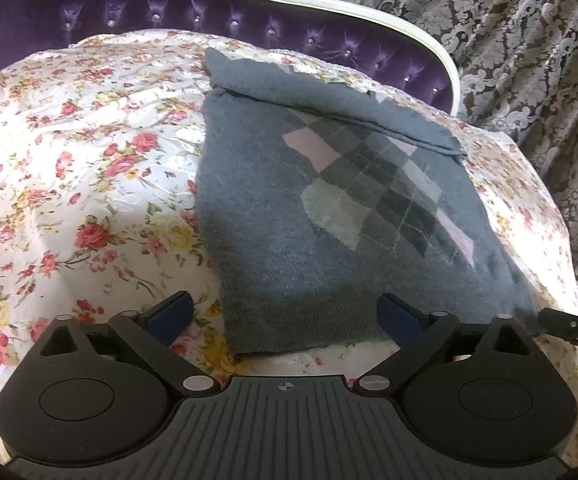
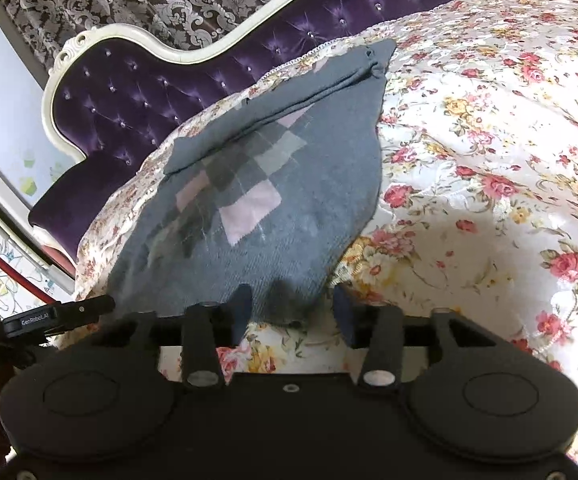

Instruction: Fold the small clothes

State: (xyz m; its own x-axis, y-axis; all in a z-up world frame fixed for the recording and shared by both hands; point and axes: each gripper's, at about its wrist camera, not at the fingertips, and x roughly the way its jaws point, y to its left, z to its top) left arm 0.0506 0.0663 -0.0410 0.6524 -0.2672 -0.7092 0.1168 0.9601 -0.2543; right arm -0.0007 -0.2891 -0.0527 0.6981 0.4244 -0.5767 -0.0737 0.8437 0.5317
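The left gripper (image 1: 283,314) hovers at the near hem of a grey sweater (image 1: 329,208), its jaws wide apart with the hem's left corner lying between the blue pads but not pinched. The right gripper (image 2: 293,312) sits at the same hem's other corner, jaws partly apart; the cloth lies between the pads and none appears to press on it.

The step in hand looks like a fold already begun: the far edge is turned over in a band, and both tongs are lined up on the near hem. The next move likely calls for closing on both corners together and carrying the hem up and away evenly.

The sweater is knitted, dark grey, with an argyle diamond panel in pink and paler greys. It lies flat on a floral bedspread (image 1: 89,160), in front of a purple tufted headboard (image 1: 169,12).
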